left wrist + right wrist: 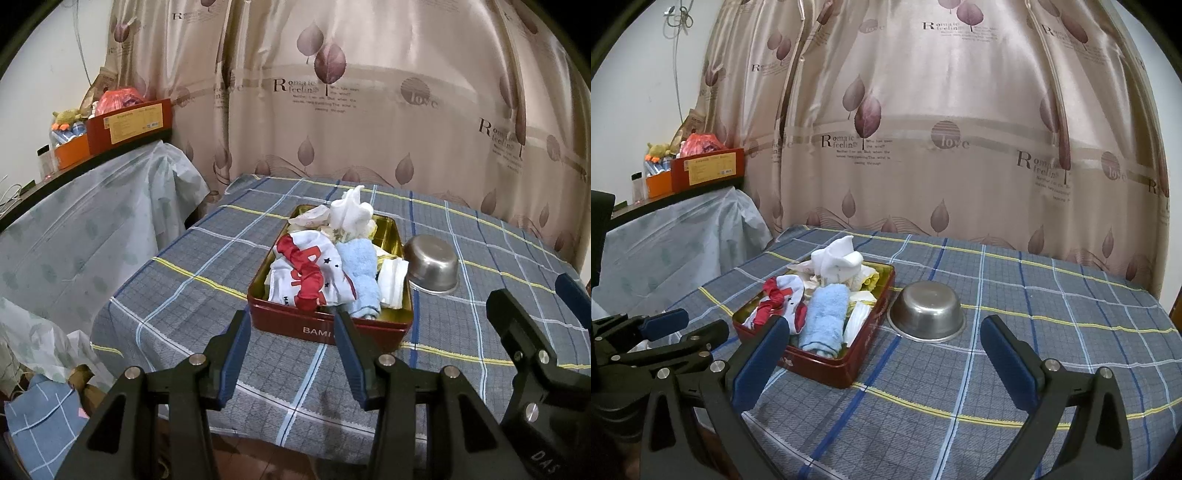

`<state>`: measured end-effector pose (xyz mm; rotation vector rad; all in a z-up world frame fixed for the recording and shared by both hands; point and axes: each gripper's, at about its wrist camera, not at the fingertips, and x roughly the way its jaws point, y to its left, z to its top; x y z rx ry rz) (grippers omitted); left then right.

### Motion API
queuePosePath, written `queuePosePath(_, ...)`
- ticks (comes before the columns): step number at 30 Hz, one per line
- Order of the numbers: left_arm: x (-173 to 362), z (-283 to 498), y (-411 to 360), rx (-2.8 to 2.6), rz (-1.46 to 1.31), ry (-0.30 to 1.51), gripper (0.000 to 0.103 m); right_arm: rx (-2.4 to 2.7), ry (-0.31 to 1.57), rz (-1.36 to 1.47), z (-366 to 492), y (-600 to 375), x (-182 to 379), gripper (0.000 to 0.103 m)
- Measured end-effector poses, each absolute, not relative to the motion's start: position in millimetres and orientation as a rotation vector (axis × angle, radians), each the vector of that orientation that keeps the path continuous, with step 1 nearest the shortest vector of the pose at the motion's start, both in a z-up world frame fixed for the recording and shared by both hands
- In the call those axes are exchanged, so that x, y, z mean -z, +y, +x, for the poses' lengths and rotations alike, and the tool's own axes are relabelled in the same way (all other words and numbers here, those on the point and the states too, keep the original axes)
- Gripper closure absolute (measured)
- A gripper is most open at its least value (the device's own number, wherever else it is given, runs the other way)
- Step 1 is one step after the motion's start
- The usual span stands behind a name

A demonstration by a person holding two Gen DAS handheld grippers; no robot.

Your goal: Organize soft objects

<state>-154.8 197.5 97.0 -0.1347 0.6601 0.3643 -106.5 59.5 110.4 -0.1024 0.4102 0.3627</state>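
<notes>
Here, the left gripper (291,354) is hovering over the near edge of the table with its blue-padded jaws standing apart and nothing between them. Off to its right, the right gripper (886,365) is hanging likewise over the near edge, its jaws spread wide and gripping nothing. Under both of them the plaid tablecloth (177,306) is lying flat across the table. Just ahead of the left gripper's fingertips, the red tin (325,328) is sitting on the cloth, its near wall showing between the two pads; from the right gripper it is lying ahead and to the left. Inside it the soft things are piling up: a white garment with red trim (306,273) is filling the near-left part, a rolled light blue towel (360,273) is lying beside it toward the right, folded white cloths (393,282) are standing against the right wall, and a white sock bundle (351,210) is sticking up at the far end. Just beyond the tin's right wall, straight ahead of the right gripper, a steel bowl (928,312) is resting upside down on the cloth, close beside the tin. Farther off, a leaf-printed curtain (369,110) is hanging behind the table, and far to the left a shelf is carrying a red box (129,123).
</notes>
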Motion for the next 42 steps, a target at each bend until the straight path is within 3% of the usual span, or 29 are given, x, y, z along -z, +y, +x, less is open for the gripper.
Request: queuePosePath(42, -92.7, -153.5, 202.4, -0.355, -0.128, 0.68, 0.055, -0.363, 0.415, -0.104, -106.0, 60.0, -109.6, 0.001)
